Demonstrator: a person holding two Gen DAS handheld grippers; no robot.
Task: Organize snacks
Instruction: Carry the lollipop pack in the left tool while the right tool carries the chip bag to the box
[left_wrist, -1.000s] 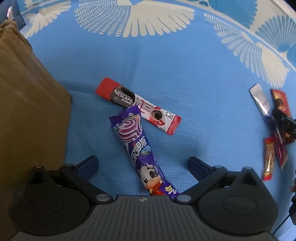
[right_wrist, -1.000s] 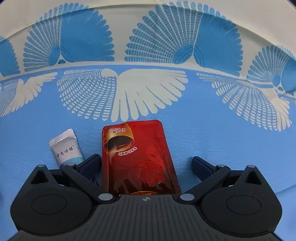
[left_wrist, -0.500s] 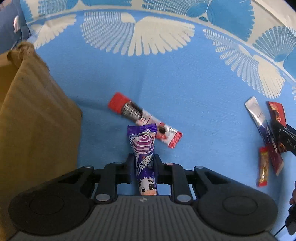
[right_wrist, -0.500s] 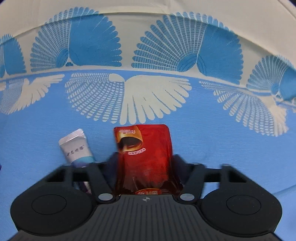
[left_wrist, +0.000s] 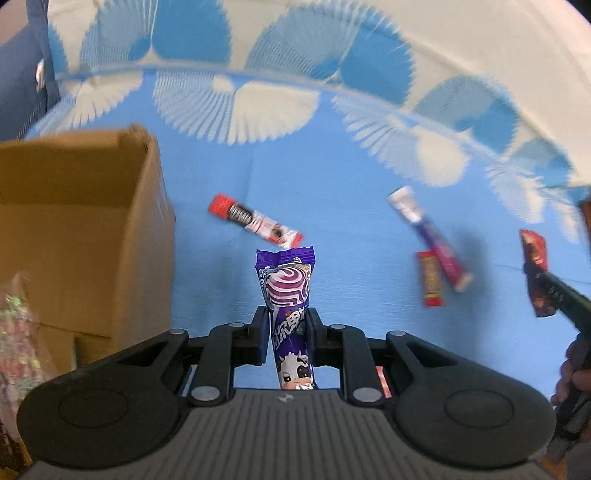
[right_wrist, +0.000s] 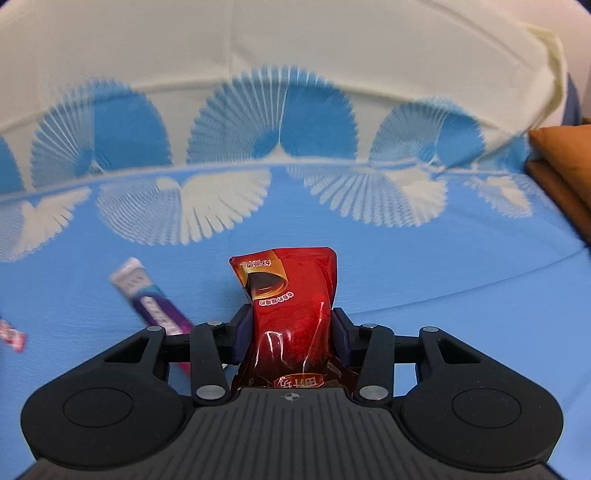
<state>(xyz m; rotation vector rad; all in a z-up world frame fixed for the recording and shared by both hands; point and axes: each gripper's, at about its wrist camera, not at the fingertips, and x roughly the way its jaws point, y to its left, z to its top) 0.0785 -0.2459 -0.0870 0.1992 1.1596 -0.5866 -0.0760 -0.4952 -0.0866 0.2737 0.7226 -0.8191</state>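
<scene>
Both grippers went from apart 1 s ago to clamped + lifted: L gripper (left_wrist: 286, 328) on purple stick (left_wrist: 287, 295), R gripper (right_wrist: 291, 330) on red pouch (right_wrist: 291, 295). Both off surface (left_wrist: 351, 206); box (left_wrist: 85, 221) at left edge likely next.

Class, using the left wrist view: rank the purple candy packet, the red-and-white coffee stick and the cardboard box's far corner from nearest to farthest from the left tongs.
1. Purple candy packet: clamped in the left tongs.
2. Coffee stick: on the cloth just beyond the packet's top, slightly left.
3. Cardboard box: its far corner lies farthest, off to the left.
</scene>
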